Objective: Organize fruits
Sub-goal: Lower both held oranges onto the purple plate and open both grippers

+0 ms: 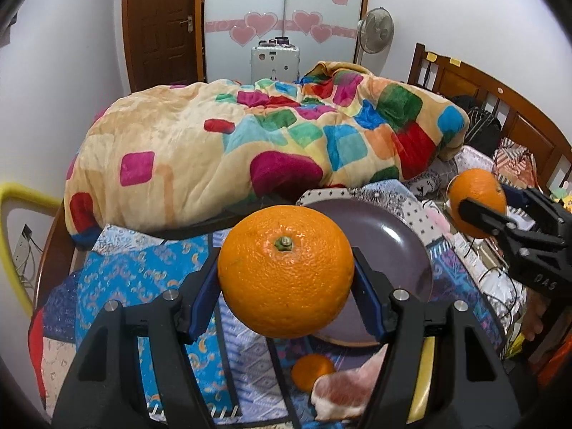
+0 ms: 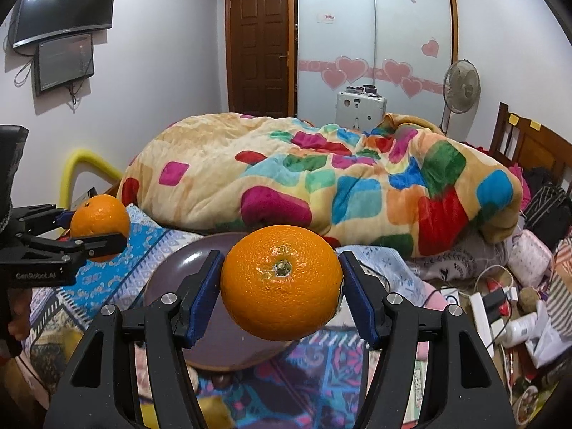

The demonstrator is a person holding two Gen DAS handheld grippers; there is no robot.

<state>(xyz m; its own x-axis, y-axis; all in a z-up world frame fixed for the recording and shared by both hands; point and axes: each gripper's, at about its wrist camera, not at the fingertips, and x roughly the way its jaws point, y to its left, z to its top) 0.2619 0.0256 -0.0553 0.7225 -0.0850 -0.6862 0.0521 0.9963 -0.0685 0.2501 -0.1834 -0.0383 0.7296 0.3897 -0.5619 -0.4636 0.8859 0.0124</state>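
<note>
My left gripper (image 1: 286, 275) is shut on a large orange (image 1: 286, 271), stem end toward the camera, held above the near edge of an empty purple plate (image 1: 389, 236) on the patterned bedspread. My right gripper (image 2: 280, 284) is shut on a second orange (image 2: 282, 282) above the same plate (image 2: 186, 264). Each gripper shows in the other's view: the right one (image 1: 475, 211) with its orange (image 1: 477, 196) at the plate's right, the left one (image 2: 98, 234) with its orange (image 2: 100, 218) at the plate's left. A small orange (image 1: 311, 370) and a peeled pink fruit piece (image 1: 343, 389) lie below the left gripper.
A bunched multicoloured blanket (image 1: 257, 143) lies behind the plate. A wooden headboard (image 1: 500, 100), bags, cables and bottles (image 2: 514, 325) crowd the right side. A yellow padded rail (image 1: 10, 214) runs at the left. A fan (image 2: 461, 85) and wardrobe stand behind.
</note>
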